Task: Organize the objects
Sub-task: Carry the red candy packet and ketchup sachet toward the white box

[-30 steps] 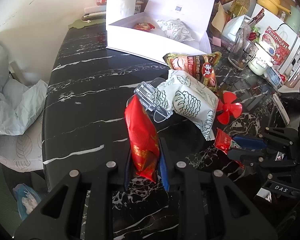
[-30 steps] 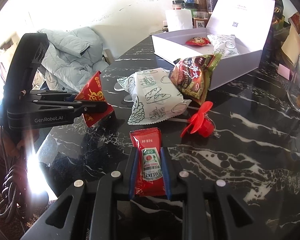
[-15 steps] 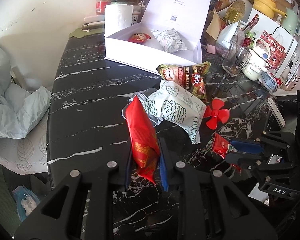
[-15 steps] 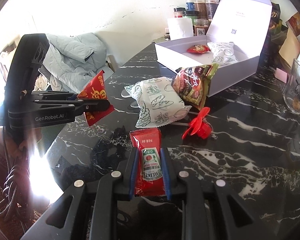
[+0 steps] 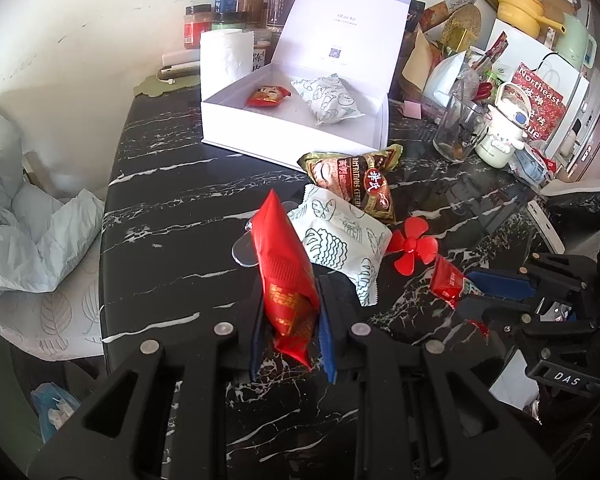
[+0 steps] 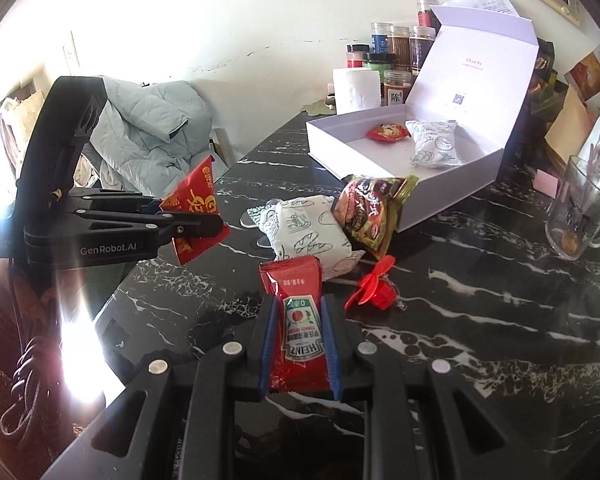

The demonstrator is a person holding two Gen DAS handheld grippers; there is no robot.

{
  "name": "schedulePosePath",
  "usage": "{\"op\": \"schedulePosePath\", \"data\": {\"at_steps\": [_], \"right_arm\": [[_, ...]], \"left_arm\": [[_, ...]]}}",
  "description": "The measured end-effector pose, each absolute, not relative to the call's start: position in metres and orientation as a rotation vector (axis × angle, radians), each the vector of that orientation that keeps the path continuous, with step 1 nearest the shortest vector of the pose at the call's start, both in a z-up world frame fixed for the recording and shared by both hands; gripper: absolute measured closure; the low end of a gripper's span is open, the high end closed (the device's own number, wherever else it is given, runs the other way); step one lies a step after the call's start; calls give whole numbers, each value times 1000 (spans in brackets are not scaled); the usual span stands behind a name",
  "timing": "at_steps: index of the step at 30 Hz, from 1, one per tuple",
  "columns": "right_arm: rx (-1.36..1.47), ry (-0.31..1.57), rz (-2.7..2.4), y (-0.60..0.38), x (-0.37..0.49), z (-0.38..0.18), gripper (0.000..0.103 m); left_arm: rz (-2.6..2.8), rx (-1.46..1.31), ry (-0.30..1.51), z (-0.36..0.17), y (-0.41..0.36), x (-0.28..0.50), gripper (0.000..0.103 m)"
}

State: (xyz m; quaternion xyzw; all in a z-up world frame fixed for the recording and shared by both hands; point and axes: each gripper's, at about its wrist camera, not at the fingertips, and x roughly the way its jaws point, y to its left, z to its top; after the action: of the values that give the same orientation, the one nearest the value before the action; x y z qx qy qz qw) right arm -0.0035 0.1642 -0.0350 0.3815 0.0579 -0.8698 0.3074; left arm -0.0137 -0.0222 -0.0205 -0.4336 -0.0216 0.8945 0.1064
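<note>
My left gripper (image 5: 290, 332) is shut on a red snack packet (image 5: 284, 272) held above the black marble table (image 5: 160, 208); the right wrist view shows that gripper (image 6: 204, 220) and packet (image 6: 194, 204) at the left. A red Heinz ketchup sachet (image 6: 298, 328) is clamped in my shut right gripper (image 6: 298, 344), and from the left wrist view this gripper (image 5: 476, 292) holds the sachet (image 5: 448, 280) at the right. Behind, an open white box (image 5: 292, 136) holds a small red packet (image 5: 268, 96) and a white patterned packet (image 5: 326, 98).
On the table lie a white patterned packet (image 5: 340, 240), a brown cereal packet (image 5: 356, 184), a red plastic propeller (image 5: 414, 246) and a clear clip (image 5: 246, 250). Jars (image 5: 236, 4), a paper roll (image 5: 226, 56), a glass mug (image 5: 458, 132) and clutter line the back and right. A grey jacket (image 5: 28, 224) lies off the left edge.
Both grippers have risen with their packets still held. The items on the table and the white box now sit lower and smaller in each view.
</note>
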Motion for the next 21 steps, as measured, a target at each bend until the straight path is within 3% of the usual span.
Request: {"op": "schedulePosePath", "data": {"at_steps": [21], "right_arm": [[925, 120, -2377, 191, -45, 6, 82]], "left_arm": [[2587, -1210, 35, 7, 17, -59, 82]]}}
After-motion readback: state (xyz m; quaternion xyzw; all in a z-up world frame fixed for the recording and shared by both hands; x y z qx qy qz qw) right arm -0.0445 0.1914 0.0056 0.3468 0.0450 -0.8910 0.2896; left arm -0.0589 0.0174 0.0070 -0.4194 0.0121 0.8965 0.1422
